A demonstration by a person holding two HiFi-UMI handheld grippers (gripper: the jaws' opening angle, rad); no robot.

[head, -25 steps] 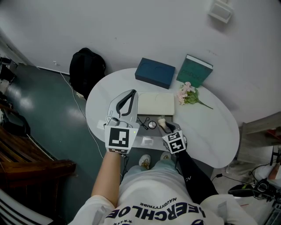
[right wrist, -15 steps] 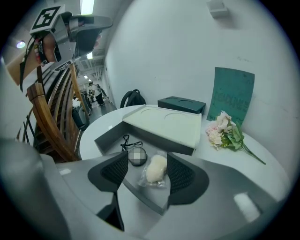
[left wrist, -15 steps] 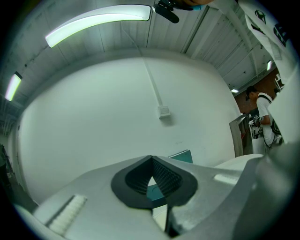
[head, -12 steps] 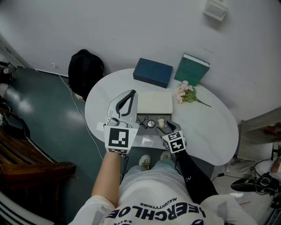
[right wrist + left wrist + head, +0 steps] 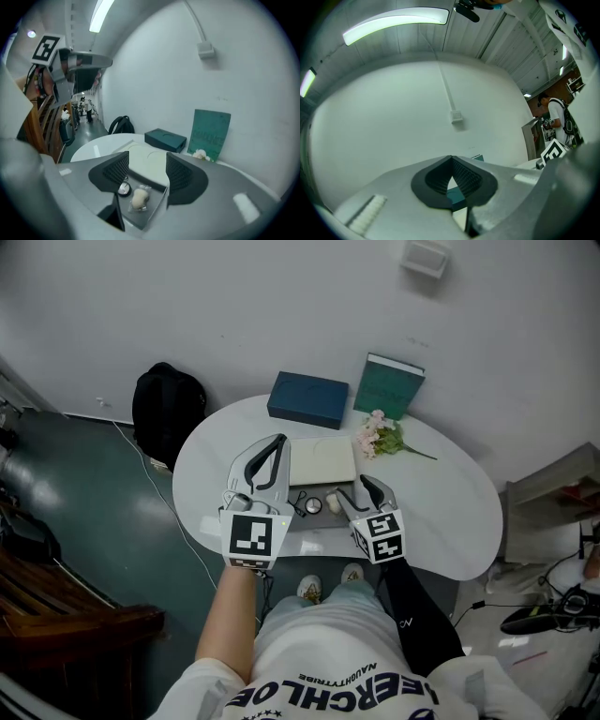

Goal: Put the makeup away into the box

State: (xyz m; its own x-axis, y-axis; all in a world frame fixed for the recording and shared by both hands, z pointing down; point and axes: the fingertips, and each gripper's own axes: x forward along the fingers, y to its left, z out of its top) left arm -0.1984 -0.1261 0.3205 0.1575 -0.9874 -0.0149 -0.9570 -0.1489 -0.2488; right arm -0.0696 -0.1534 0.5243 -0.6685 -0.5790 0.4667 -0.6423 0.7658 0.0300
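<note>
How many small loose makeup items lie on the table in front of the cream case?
2: a round compact and, right of it, a wrapped beige sponge, both seen between the open right tongs. More may be hidden behind them.

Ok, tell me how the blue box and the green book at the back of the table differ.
The blue box lies flat on the table, while the green book stands upright on its edge. The box is dark navy and the book is teal green. The box sits further left than the book. Both are rectangular, closed, and at the table's far edge.
</note>
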